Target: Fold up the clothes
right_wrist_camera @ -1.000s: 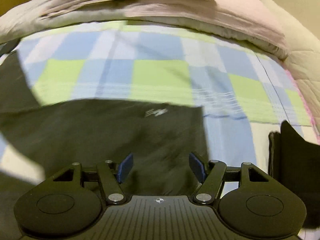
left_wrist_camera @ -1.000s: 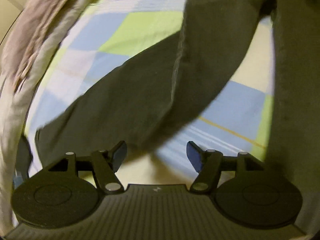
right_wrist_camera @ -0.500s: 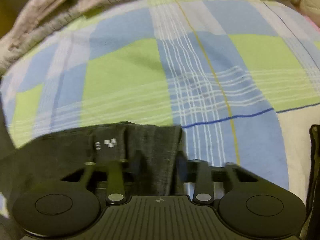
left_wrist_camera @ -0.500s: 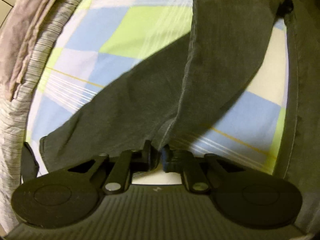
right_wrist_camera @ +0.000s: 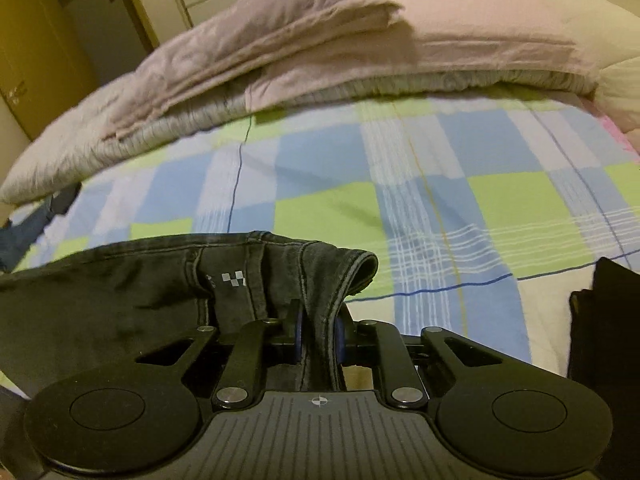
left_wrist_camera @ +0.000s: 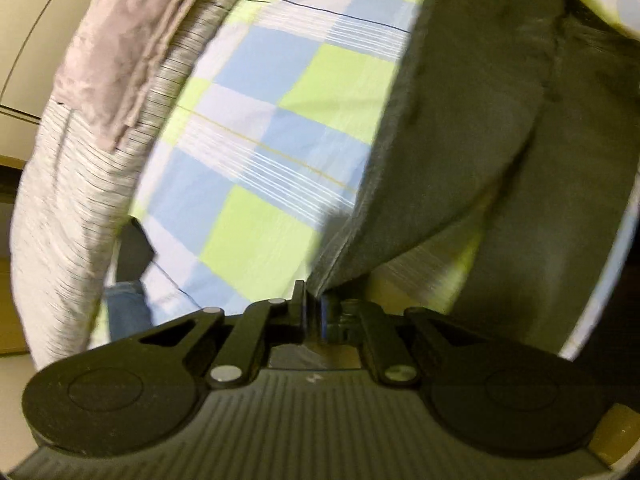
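1. Jeans point(right_wrist_camera: 132, 300), dark grey, lie across the checked bed sheet point(right_wrist_camera: 500, 208) in the right wrist view, their bunched seamed edge lifted off it
2. Left tongs point(left_wrist_camera: 314, 314) are pinched shut on a thin seamed edge of the jeans point(left_wrist_camera: 460, 152), whose legs stretch away up the sheet point(left_wrist_camera: 280, 128); this view is blurred
3. Right tongs point(right_wrist_camera: 318, 338) are clamped on a thick fold of the jeans between blue pads point(right_wrist_camera: 297, 336)
4. A folded pinkish quilt point(right_wrist_camera: 300, 48) lies at the far side of the bed
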Demonstrator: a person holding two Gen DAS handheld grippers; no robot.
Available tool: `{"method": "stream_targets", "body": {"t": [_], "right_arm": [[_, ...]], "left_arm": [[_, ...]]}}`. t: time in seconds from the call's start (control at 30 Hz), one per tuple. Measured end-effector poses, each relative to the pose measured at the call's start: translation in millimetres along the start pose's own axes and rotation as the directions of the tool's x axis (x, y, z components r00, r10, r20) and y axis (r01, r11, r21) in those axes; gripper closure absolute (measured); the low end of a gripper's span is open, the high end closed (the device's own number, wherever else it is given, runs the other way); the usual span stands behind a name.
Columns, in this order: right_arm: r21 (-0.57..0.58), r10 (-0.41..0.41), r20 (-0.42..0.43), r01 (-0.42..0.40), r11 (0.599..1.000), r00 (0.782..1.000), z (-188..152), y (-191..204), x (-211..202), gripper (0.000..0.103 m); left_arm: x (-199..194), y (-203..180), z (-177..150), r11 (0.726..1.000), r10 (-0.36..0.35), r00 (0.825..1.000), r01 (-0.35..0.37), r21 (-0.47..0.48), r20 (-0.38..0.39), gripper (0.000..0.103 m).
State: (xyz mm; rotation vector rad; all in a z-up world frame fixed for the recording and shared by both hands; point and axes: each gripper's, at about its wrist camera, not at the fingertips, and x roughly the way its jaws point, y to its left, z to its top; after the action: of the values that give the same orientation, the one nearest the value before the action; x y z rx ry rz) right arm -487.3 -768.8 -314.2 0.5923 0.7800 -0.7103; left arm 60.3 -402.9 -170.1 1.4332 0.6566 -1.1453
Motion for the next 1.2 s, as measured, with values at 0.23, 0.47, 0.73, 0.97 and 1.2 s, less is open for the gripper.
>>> {"method": "stream_targets", "body": {"t": [0.23, 0.47, 0.73, 0.97, 1.2], "right_arm": [[0.052, -0.145, -0.071, 0.149, 0.987, 0.987, 5.0, -38.0, 40.2, 0.089], [0.039, -0.244, -0.112, 0.25, 0.968, 0.963, 0.9, -20.7, 75.9, 0.043], [-0.057, -0.245, -0.116, 0.24, 0.969, 0.962, -21.6, 67.2, 60.2, 0.038], [-0.053, -0.255, -0.202, 0.249, 0.967, 0.946, -66.0, 170.2, 66.9, 0.038], [-0.13, -0.206, -0.249, 0.178, 0.975, 0.946, -88.0, 264.2, 89.5, 0.038]], "left_arm": [[82.3, 54.6, 45.5, 0.973, 0.029, 0.999, -0.024, -0.229, 0.02, 0.054], [95.5, 40.9, -44.8, 0.955, -0.001, 0.997, -0.023, -0.295, -0.081, 0.039], [169.8, 70.7, -115.8, 0.927, -0.087, 0.994, 0.054, -0.37, -0.071, 0.039], [233.3, 122.9, -151.8, 0.763, -0.31, 0.945, 0.31, -0.567, 0.1, 0.046], [212.4, 144.3, -177.7, 0.712, -0.374, 0.905, 0.42, -0.563, 0.202, 0.099]]}}
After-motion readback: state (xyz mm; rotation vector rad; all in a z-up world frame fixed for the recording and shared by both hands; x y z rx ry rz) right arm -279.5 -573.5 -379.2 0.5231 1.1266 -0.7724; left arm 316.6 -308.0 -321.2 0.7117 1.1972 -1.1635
